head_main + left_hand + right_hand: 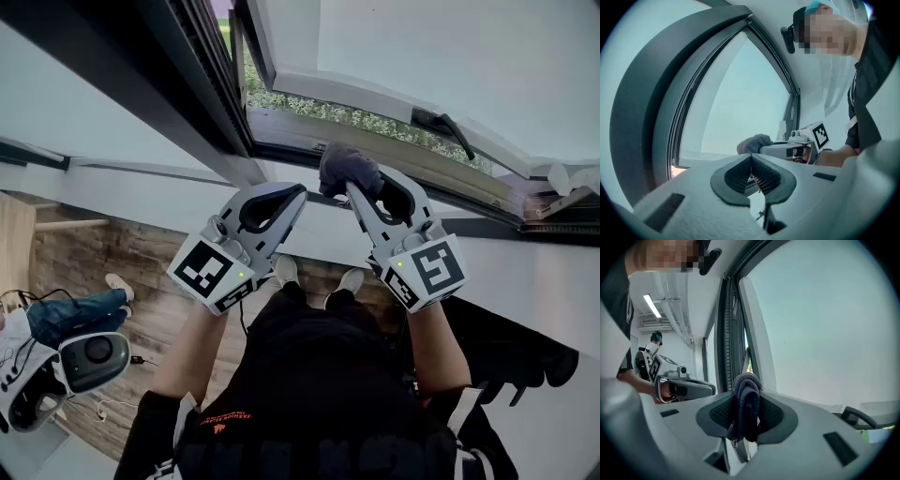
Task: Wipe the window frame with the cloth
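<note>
A dark grey cloth (345, 167) is bunched between the jaws of my right gripper (352, 187), which is shut on it. The cloth touches the white sill (309, 230) just below the dark window frame (281, 129). In the right gripper view the cloth (746, 401) hangs folded between the pads, with the frame (726, 333) straight ahead. My left gripper (296, 193) is shut with nothing in it, a short way left of the cloth and over the sill. In the left gripper view its jaws (751, 159) meet, and the cloth (753, 143) shows beyond them.
The sash stands open, with a black handle (441, 122) on it. A white rag (574, 178) lies at the far right of the frame. Below on the wooden floor are a headset-like device (89, 358) and a blue bundle (77, 314). Another person (656, 341) stands in the room behind.
</note>
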